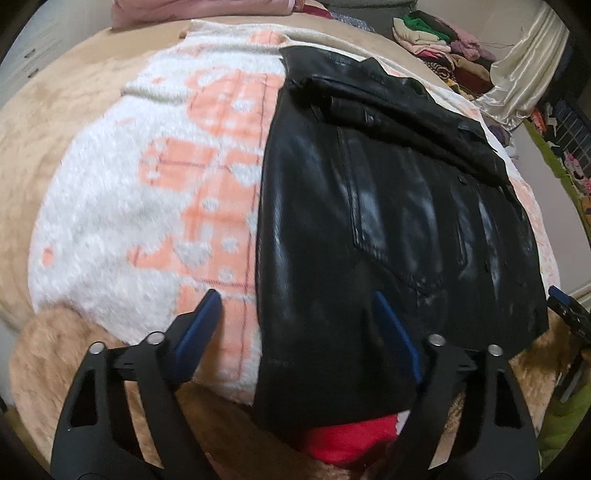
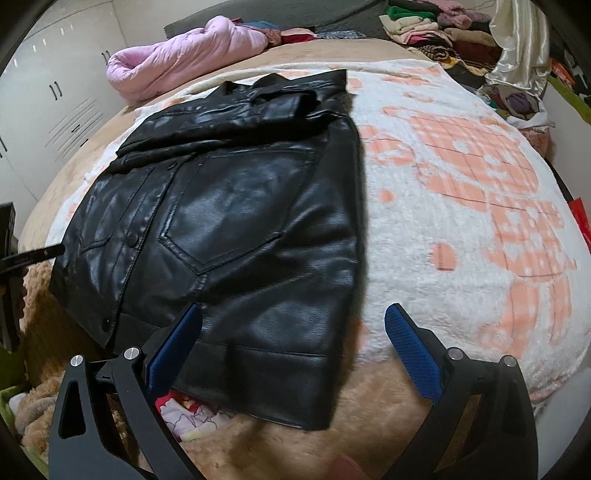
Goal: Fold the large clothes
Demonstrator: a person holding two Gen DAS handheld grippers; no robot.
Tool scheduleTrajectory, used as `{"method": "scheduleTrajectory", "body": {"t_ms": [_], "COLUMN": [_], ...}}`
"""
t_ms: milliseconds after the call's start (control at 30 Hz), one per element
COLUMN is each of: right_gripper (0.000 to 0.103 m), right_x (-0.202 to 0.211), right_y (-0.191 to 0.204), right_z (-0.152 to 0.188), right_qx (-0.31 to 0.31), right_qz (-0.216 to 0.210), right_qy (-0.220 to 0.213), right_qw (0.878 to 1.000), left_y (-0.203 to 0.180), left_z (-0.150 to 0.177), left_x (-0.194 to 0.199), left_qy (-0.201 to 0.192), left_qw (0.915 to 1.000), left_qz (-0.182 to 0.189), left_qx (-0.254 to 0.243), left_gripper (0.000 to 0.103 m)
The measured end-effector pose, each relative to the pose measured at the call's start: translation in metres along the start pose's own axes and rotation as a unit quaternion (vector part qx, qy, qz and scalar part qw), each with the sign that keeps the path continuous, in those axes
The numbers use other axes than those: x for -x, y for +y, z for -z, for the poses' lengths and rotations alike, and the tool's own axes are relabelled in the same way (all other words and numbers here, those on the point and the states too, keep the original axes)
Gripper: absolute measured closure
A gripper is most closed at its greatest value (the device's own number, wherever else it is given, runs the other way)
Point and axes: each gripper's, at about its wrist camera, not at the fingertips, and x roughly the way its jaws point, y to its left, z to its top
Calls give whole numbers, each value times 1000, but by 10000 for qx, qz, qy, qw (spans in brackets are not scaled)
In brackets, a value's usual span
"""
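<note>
A black leather jacket lies flat on a white and orange fleecy blanket, collar at the far end and a sleeve folded across its upper part. My left gripper hovers open over the jacket's near left edge; one blue finger is over the blanket, the other over the leather. My right gripper is open above the jacket's near right corner, and its tip shows at the left wrist view's right edge. Neither pair of pads presses on anything.
The blanket covers a bed with a tan plush spread. A red garment and a patterned cloth peek out under the jacket's hem. A pink quilted coat and piles of clothes lie at the far end. White cupboards stand at the left.
</note>
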Motion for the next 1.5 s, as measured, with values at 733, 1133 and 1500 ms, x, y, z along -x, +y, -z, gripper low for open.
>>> {"method": "scheduleTrajectory", "body": {"t_ms": [733, 1133, 1500], "right_gripper": [79, 91, 91], "right_x": [-15, 48, 84], "right_y": [-5, -9, -11], "right_z": [5, 12, -46], "right_qx": [178, -136, -443], "right_qz": [-711, -1713, -2061], "right_qy": [531, -421, -1551], "right_qw": [9959, 9842, 9652], "left_y": [0, 17, -2], "left_z": [24, 19, -29], "left_x": [-8, 51, 104], "left_qy": [331, -293, -1117], "left_qw": [9992, 9981, 9900], "left_qz": [213, 541, 862], "left_qx": [-115, -21, -96], "left_gripper": [69, 98, 98]}}
